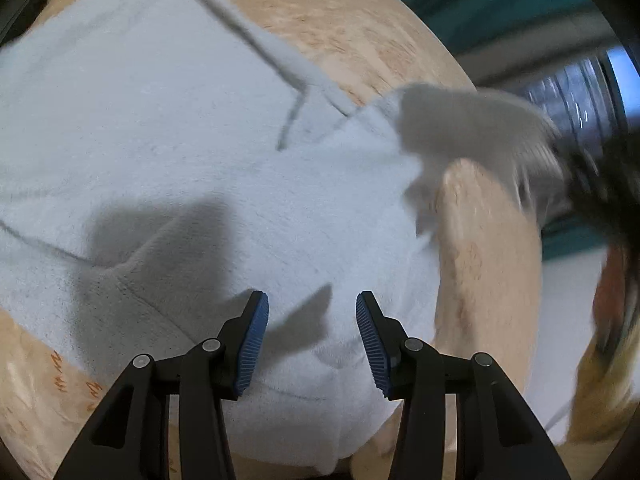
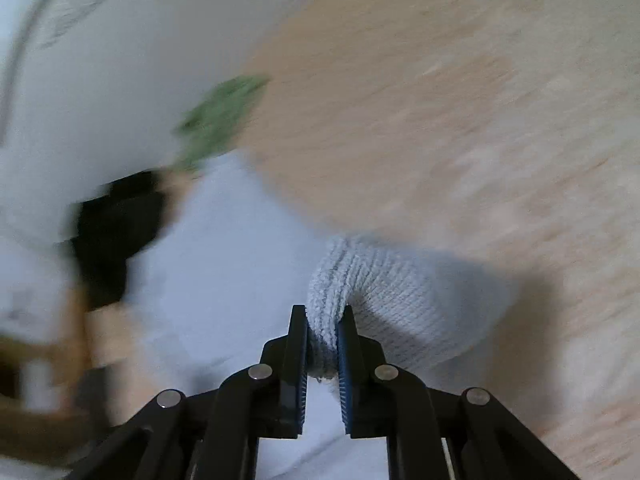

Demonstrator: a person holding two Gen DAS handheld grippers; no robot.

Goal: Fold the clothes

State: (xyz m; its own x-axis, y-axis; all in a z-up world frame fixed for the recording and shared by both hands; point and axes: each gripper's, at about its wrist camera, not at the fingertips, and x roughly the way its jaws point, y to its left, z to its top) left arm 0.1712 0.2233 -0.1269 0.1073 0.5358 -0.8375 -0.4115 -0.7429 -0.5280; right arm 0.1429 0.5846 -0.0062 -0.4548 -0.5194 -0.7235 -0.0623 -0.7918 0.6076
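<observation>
1. Pale blue fleecy garment (image 1: 180,152) spread flat across the light wooden tabletop (image 1: 360,28).
2. Left gripper (image 1: 312,332) hovering over its near edge, jaws apart, gripping nothing.
3. Right gripper (image 2: 323,344) clamped on the ribbed knit cuff (image 2: 340,280), lifted at the right.

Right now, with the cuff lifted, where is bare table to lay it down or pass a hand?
Bare tan wooden table lies beyond the pale blue fleece garment's far edge, and a strip shows along its right side. The garment fills the middle, under the open left gripper. The right gripper pinches the ribbed cuff; open tabletop stretches ahead of it.
</observation>
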